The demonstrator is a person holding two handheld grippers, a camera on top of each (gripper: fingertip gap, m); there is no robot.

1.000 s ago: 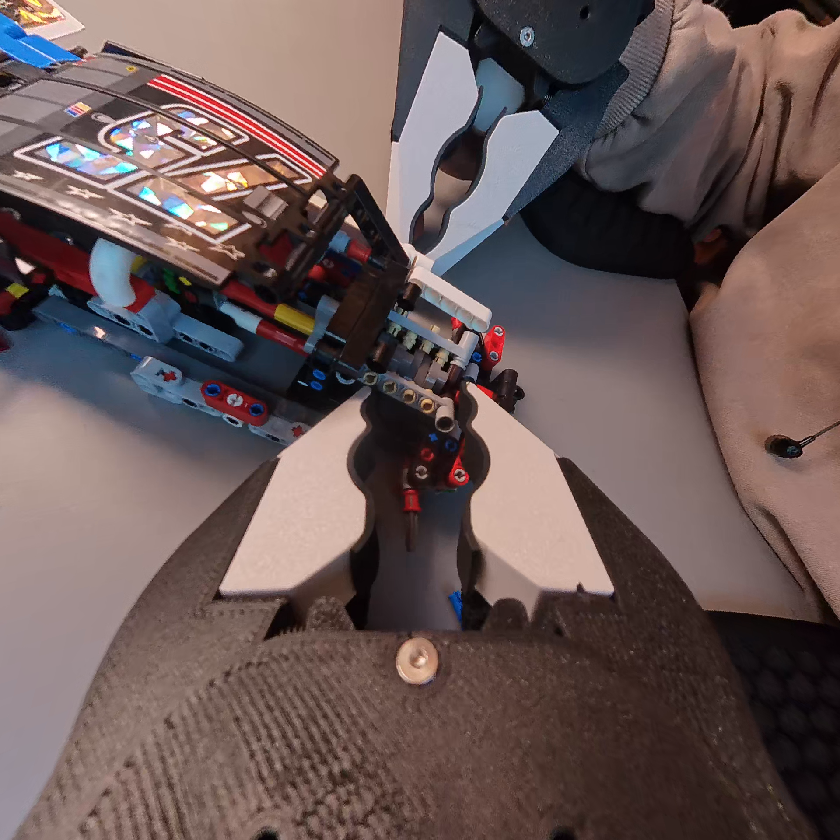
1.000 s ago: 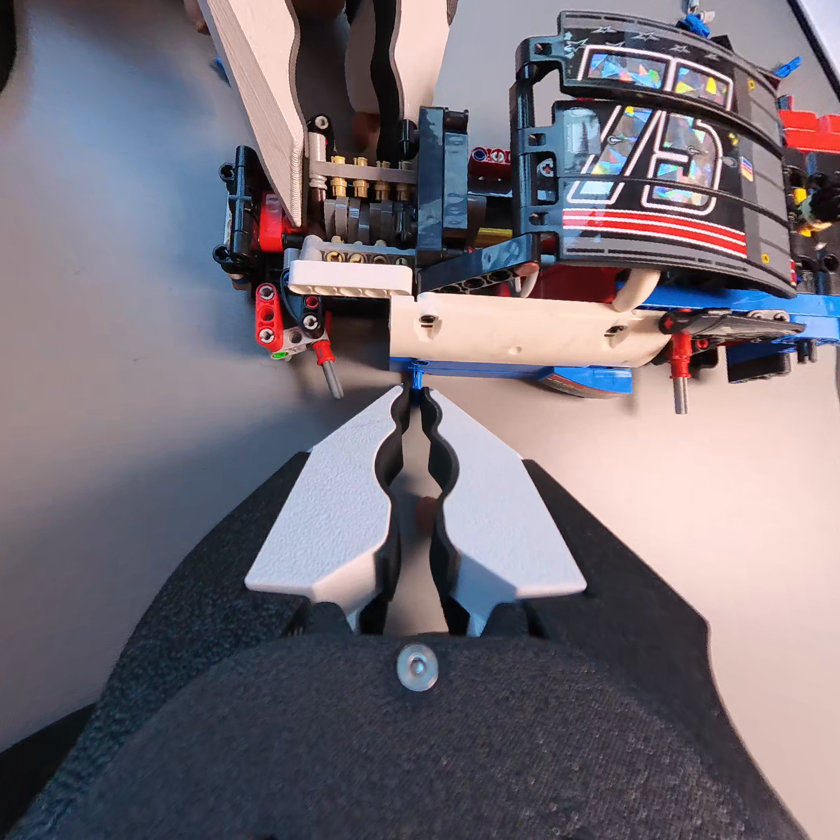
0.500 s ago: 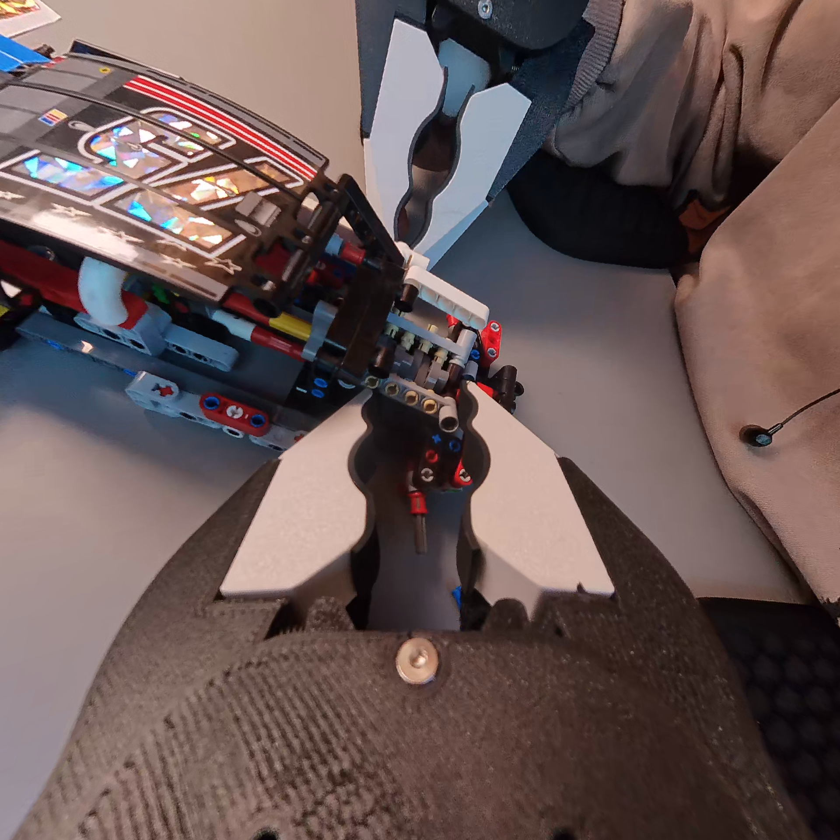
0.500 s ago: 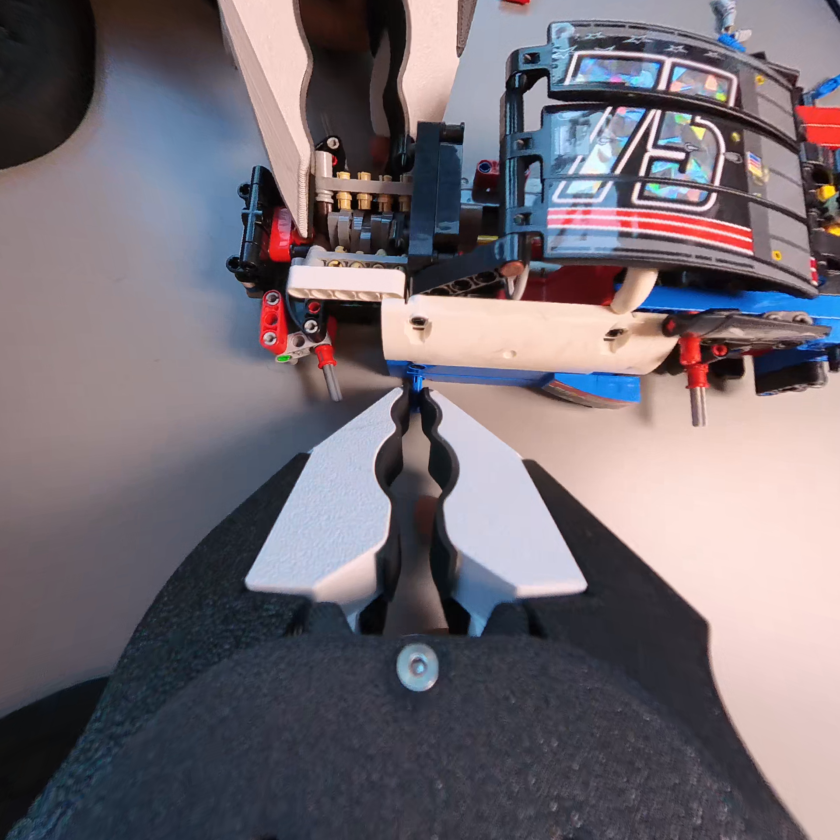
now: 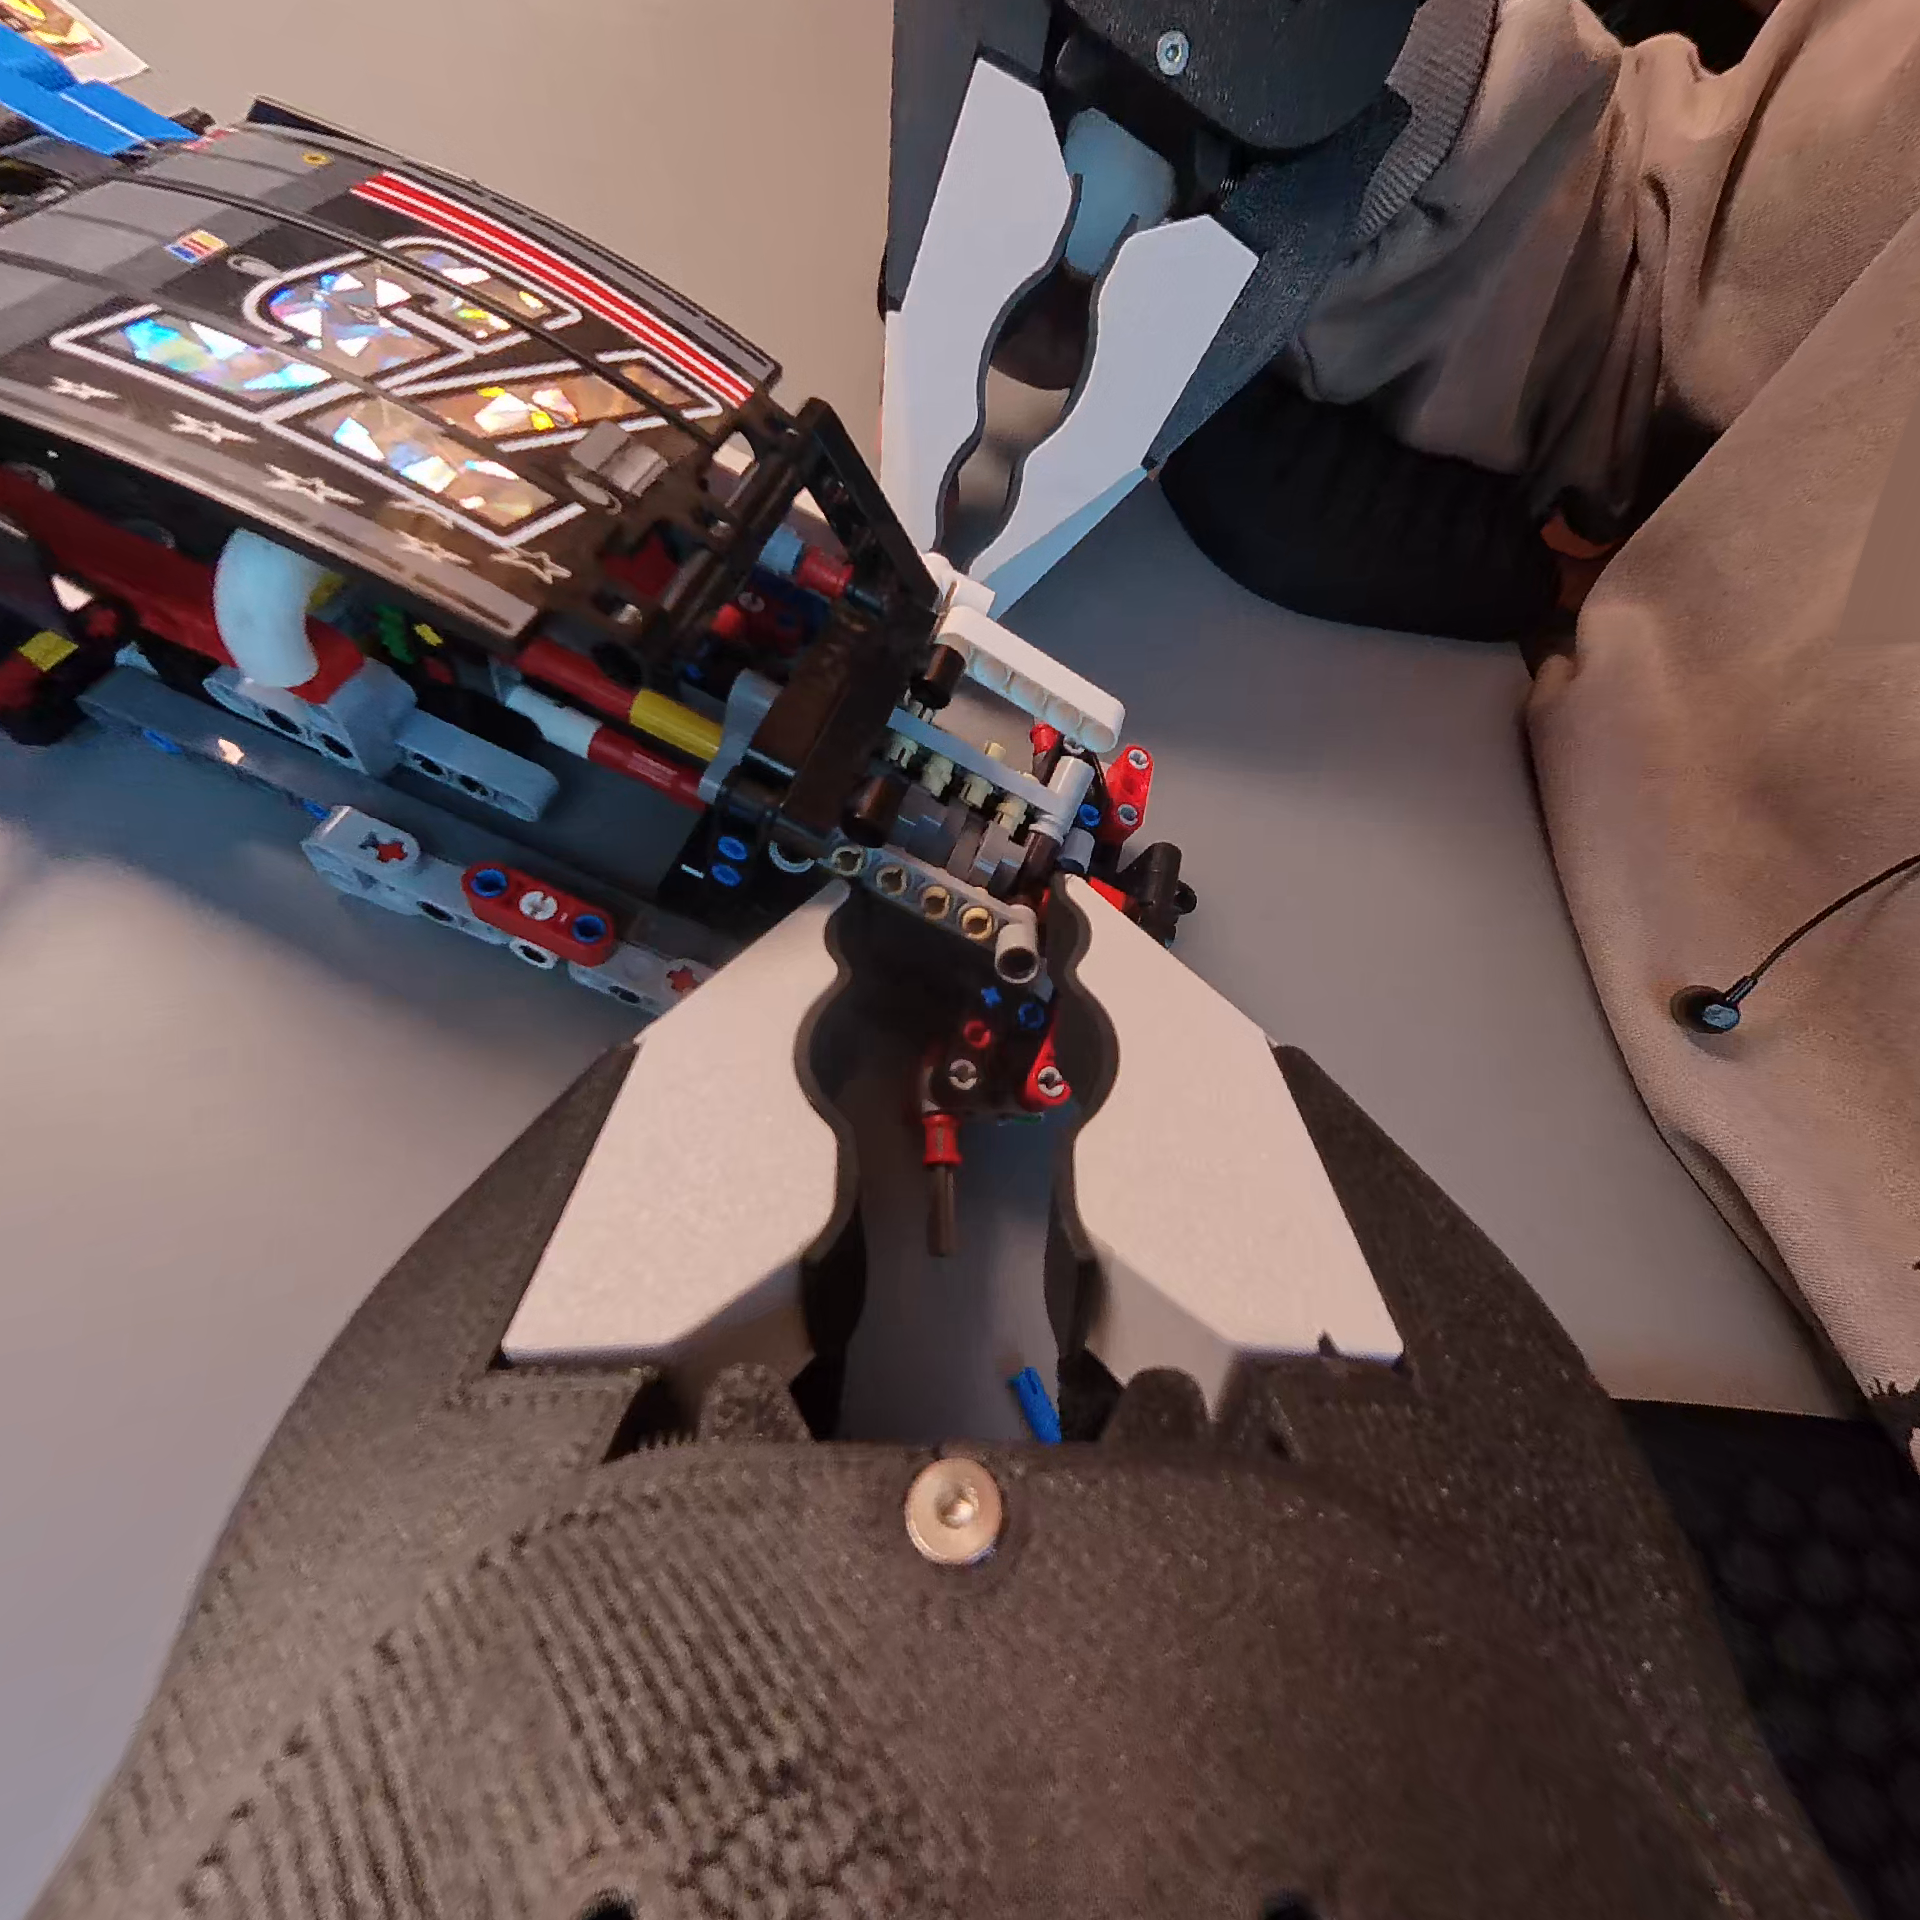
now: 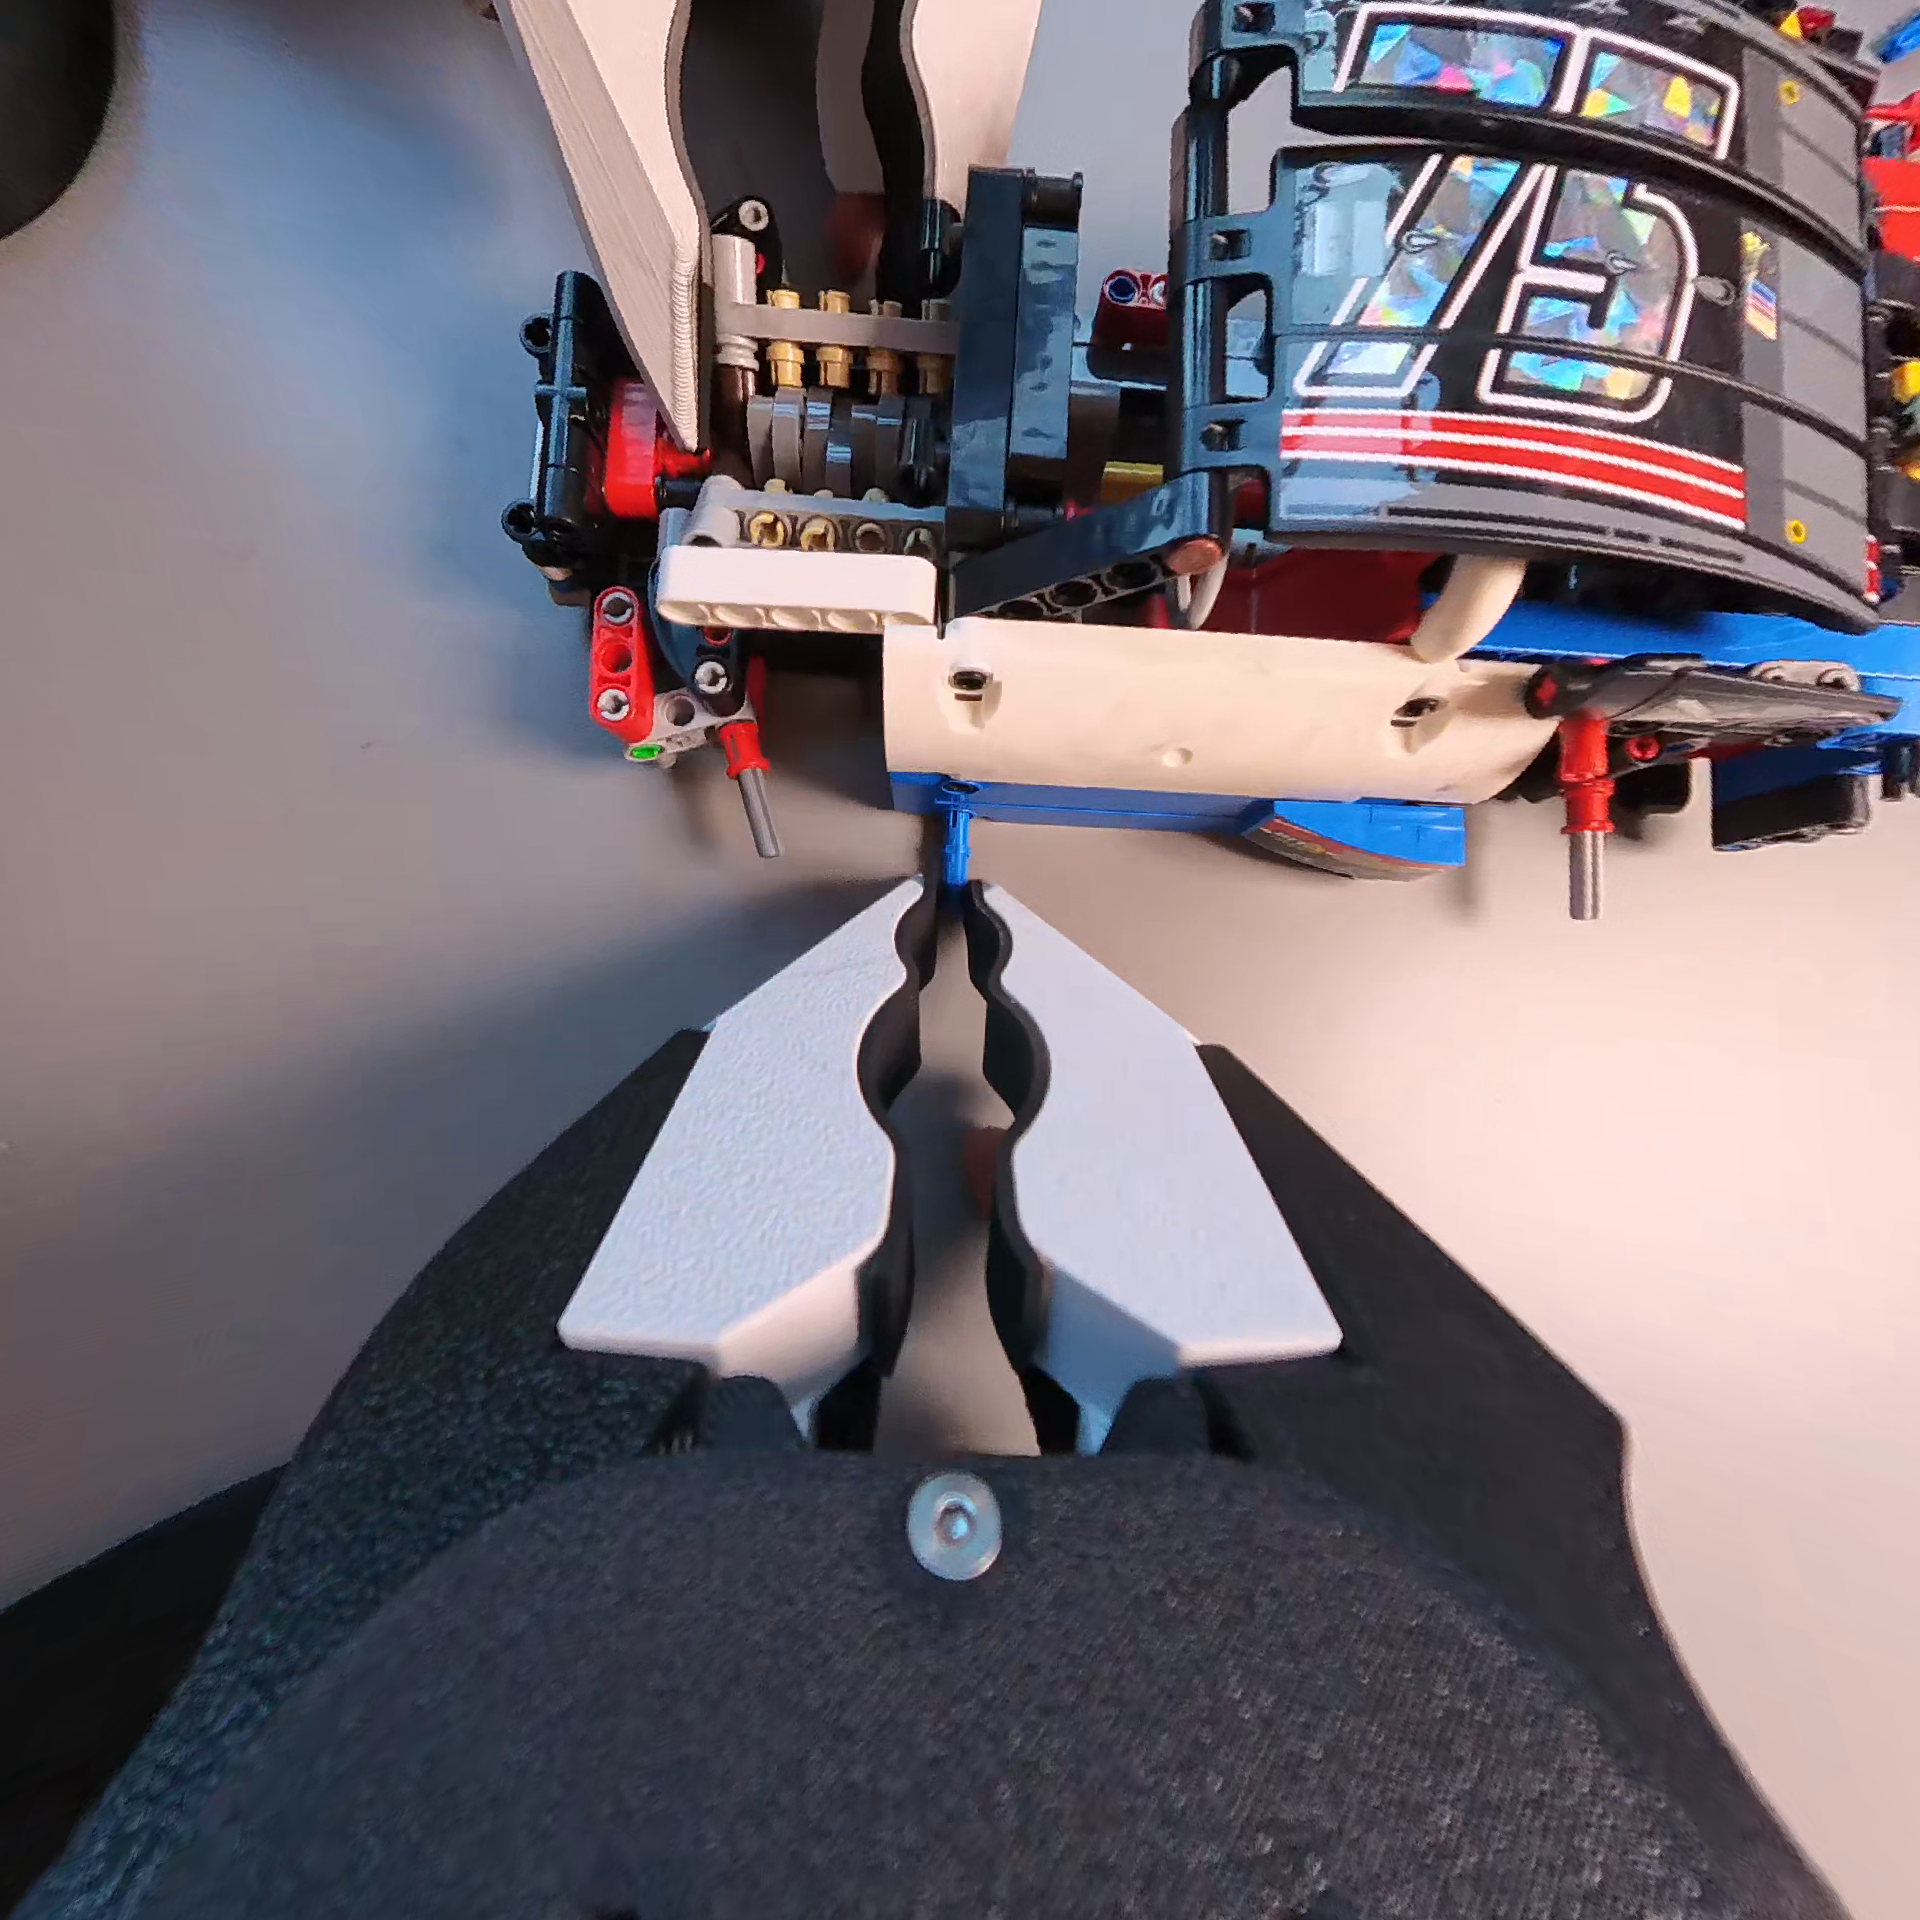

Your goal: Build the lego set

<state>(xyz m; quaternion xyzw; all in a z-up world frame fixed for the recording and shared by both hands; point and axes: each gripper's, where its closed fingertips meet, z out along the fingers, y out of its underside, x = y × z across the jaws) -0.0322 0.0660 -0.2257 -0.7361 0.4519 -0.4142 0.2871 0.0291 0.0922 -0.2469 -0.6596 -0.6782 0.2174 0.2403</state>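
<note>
The lego car [image 6: 1195, 499] lies on the bench [image 6: 260, 831] straight ahead of the right hand-held gripper [image 6: 948, 902], which pinches a blue pin [image 6: 954, 840] at the car's near side. The left hand-held gripper [image 5: 951, 914] clamps the car's engine end [image 5: 956, 831] between its fingers. The black roof [image 6: 1558, 312] carries a holographic numeral sticker and red stripes.

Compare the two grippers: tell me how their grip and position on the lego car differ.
The left gripper stands wide, its white fingers straddling the engine end of the black, white and blue lego car; the right gripper is pinched nearly closed on a small blue pin. The left works the car's end, the right its long blue-edged side. Both have white wavy-edged fingers on black bodies.
</note>
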